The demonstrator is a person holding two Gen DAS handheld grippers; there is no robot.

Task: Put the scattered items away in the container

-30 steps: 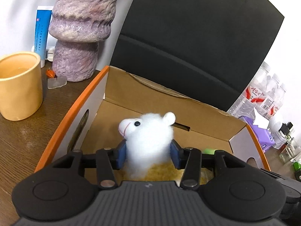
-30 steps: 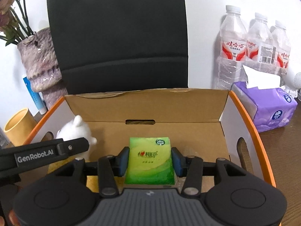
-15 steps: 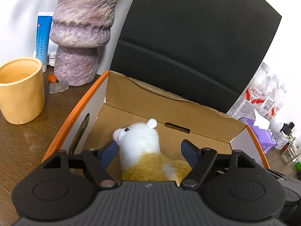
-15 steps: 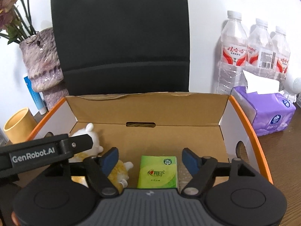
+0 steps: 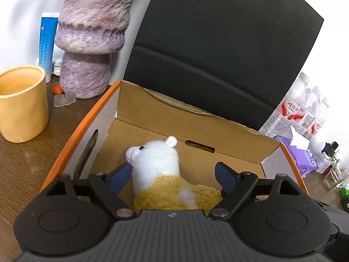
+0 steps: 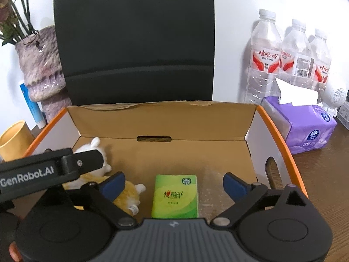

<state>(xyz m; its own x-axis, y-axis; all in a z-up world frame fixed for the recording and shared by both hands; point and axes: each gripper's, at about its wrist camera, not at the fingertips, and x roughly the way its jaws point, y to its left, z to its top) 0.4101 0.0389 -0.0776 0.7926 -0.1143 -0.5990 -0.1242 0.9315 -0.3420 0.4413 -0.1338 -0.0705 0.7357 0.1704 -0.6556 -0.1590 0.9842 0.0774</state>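
Both items lie released inside the cardboard box (image 6: pixel 165 120): the plush alpaca (image 5: pixel 161 174) between the left gripper's (image 5: pixel 174 172) spread fingers, the green tissue pack (image 6: pixel 175 196) between the right gripper's (image 6: pixel 174 181) spread fingers. Next move, judging by this: lift both clear.

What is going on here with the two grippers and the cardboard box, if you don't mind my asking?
A person is tidying loose items into the cardboard box with two handheld grippers. The left gripper is open, with the plush alpaca lying on the box floor between its fingers. The right gripper is open too, above the green tissue pack, which lies flat in the box beside the alpaca. Both items are inside.
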